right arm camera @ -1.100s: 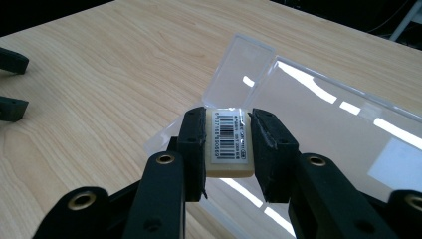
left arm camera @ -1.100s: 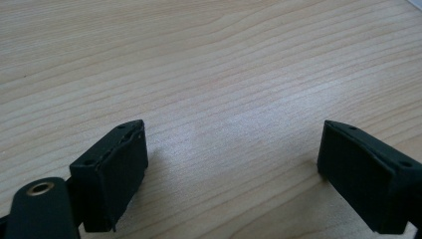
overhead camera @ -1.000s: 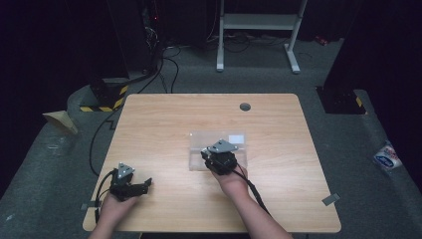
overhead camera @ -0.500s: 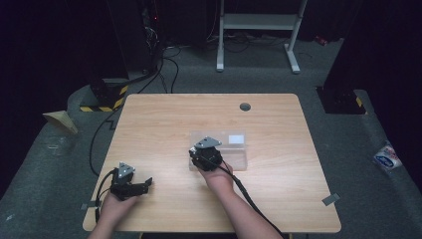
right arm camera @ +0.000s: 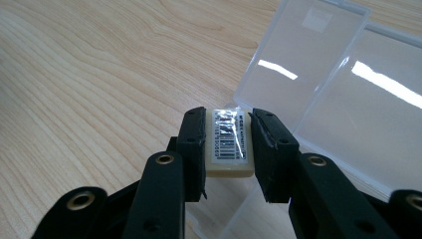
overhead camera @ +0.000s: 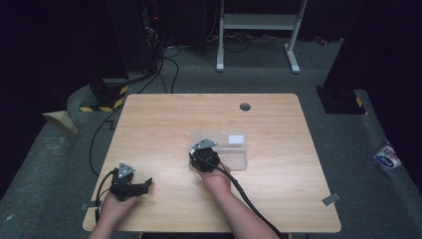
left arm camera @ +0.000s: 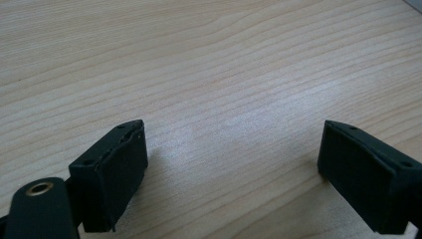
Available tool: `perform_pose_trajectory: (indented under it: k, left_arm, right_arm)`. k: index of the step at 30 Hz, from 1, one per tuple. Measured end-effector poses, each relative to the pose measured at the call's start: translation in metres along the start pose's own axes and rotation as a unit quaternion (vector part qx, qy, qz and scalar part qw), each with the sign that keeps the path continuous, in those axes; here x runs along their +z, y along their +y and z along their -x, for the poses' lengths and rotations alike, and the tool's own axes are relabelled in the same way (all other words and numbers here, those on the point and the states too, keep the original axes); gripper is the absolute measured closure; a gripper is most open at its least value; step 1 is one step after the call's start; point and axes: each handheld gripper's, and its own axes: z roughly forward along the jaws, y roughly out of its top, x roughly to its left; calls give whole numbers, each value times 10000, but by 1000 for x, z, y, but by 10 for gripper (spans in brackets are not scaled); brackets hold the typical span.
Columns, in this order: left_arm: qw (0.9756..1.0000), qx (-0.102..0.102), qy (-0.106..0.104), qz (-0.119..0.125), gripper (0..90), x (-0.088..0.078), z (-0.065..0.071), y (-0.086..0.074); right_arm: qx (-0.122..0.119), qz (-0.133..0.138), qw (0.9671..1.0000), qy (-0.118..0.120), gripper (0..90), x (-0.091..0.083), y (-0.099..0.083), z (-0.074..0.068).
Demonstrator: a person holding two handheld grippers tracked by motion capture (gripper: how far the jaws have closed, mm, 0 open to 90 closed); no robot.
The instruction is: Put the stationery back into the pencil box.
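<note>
While gripped, pale eraser (right arm camera: 229, 149) shows barcode label (wrinkled).

The right gripper (right arm camera: 228, 149) rises from the bottom edge of its own view, its 2 black jaws pressed against the 2 long sides of a small cream-coloured rectangular block (right arm camera: 228, 147). A white barcode label under glossy film covers the block's upper face. The block is held just above the light, wood-grain bench (right arm camera: 89, 84), at the near left corner of a clear, rectangular plastic case (right arm camera: 348, 114). The case lies open on the bench, its 2 flat transparent halves side by side and stretching toward the upper right. A small square white sticker (right arm camera: 318, 19) sits near the far end of 1 half.
</note>
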Motion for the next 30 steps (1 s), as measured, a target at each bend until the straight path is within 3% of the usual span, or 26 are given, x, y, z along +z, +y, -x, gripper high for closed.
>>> perform_pose_trajectory:
  k: [6, 11, 19, 30]
  left_arm:
    - [10000, -5, 4, 7, 124, 0, 0, 0]
    - [10000, -20, 6, 23, 125, 0, 0, 0]
    - [10000, -21, 4, 21, 124, 0, 0, 0]
    - [10000, -11, -3, 18, 124, 0, 0, 0]
  right_arm:
    - [16, -74, 10000, -50, 668, 4, -3, 0]
    - [76, -14, 10000, 13, 610, 3, -2, 0]
    - [-36, 120, 9999, -13, 593, -8, 3, 0]
    - [-5, 291, 9996, 18, 465, -32, -5, 11]
